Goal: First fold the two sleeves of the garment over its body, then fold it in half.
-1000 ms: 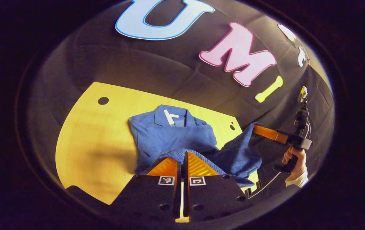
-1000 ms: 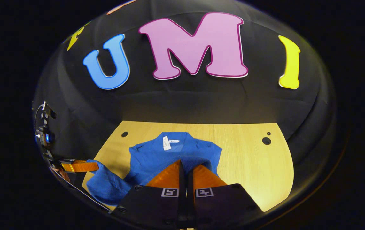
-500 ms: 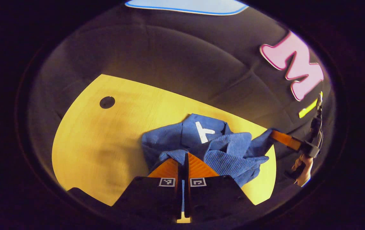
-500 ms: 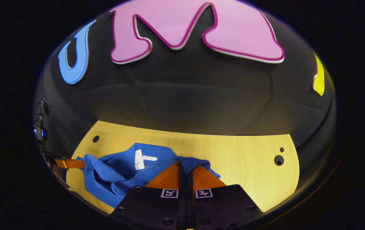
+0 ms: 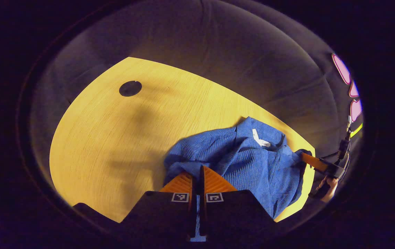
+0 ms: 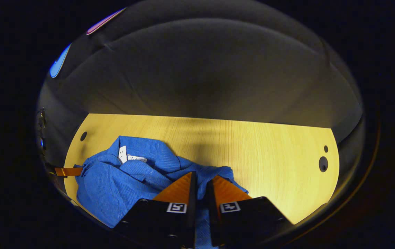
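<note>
Left gripper (image 5: 197, 173) nearly closed, pinching a fold of the blue knit garment (image 5: 253, 166) at its tips; right gripper (image 6: 201, 180) slightly parted — cloth between its fingers, grip uncertain. The garment lies bunched ahead of both tools on the wooden table (image 6: 253, 145).

- The garment (image 5: 253, 162) is ribbed knit cloth, matt, with a small smooth white label (image 5: 260, 140) at its neck.
- The bench (image 5: 114, 138) is pale wood with fine straight grain, smooth and faintly sheened.
- The booth wall (image 6: 201, 69) is matt, creased cloth.
</note>
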Tool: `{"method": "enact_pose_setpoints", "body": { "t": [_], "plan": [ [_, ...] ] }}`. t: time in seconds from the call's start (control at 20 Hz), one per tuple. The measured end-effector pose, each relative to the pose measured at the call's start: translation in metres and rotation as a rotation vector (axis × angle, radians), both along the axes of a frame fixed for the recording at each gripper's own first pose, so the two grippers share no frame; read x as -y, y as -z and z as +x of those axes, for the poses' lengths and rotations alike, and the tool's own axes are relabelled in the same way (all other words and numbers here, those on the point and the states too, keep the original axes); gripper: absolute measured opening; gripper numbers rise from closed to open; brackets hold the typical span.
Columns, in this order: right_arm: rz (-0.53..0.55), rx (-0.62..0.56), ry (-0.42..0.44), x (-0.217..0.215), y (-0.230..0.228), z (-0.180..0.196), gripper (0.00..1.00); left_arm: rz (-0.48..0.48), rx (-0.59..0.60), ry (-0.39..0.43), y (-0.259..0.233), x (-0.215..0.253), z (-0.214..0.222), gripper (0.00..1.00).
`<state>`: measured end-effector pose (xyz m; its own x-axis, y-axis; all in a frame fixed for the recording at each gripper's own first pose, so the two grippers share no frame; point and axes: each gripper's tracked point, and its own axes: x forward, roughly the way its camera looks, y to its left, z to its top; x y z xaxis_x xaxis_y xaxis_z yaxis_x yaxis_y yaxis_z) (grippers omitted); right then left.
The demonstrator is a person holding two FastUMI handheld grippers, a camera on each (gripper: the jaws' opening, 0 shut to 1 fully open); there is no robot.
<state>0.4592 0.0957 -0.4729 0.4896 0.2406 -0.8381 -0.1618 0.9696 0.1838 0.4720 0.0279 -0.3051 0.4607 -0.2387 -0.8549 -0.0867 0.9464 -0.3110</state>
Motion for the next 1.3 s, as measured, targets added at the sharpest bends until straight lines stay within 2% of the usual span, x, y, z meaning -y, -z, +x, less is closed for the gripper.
{"method": "enact_pose_setpoints", "body": {
  "t": [0.15,0.2,0.35,0.55,0.7,0.75,0.85,0.95,1.05,1.15,1.3],
  "plan": [
    [-0.014,0.001,-0.029,0.000,-0.003,-0.004,0.76,0.009,-0.016,0.004,-0.001,-0.004,0.000,0.02],
    [-0.021,0.012,-0.040,0.000,-0.006,-0.005,0.75,0.003,-0.013,0.004,-0.002,-0.004,-0.001,0.02],
    [-0.014,0.027,-0.080,-0.004,-0.019,-0.015,1.00,-0.024,-0.043,-0.019,-0.002,-0.002,-0.006,0.05],
    [-0.012,0.067,-0.129,-0.004,-0.035,-0.030,0.99,-0.012,-0.002,-0.006,-0.025,-0.001,-0.015,0.06],
    [0.003,0.108,-0.136,0.004,-0.054,-0.039,1.00,0.089,0.120,0.038,-0.050,-0.003,-0.015,0.09],
    [0.005,0.123,-0.133,0.005,-0.062,-0.041,1.00,0.105,0.162,0.044,-0.061,-0.002,-0.013,0.22],
    [0.019,0.143,-0.132,0.004,-0.070,-0.041,0.99,0.084,0.184,0.049,-0.075,0.009,-0.020,0.32],
    [0.015,0.168,-0.141,0.012,-0.085,-0.050,1.00,0.060,0.213,0.051,-0.090,0.018,-0.022,0.58],
    [0.020,0.186,-0.151,0.015,-0.097,-0.056,1.00,0.109,0.205,0.039,-0.095,0.011,-0.031,0.84],
    [0.026,0.196,-0.161,0.019,-0.105,-0.064,0.99,0.155,0.235,0.029,-0.112,0.004,-0.036,0.85],
    [0.037,0.236,-0.182,0.023,-0.127,-0.078,1.00,0.161,0.297,0.019,-0.145,0.005,-0.060,0.84]
  ]
}}
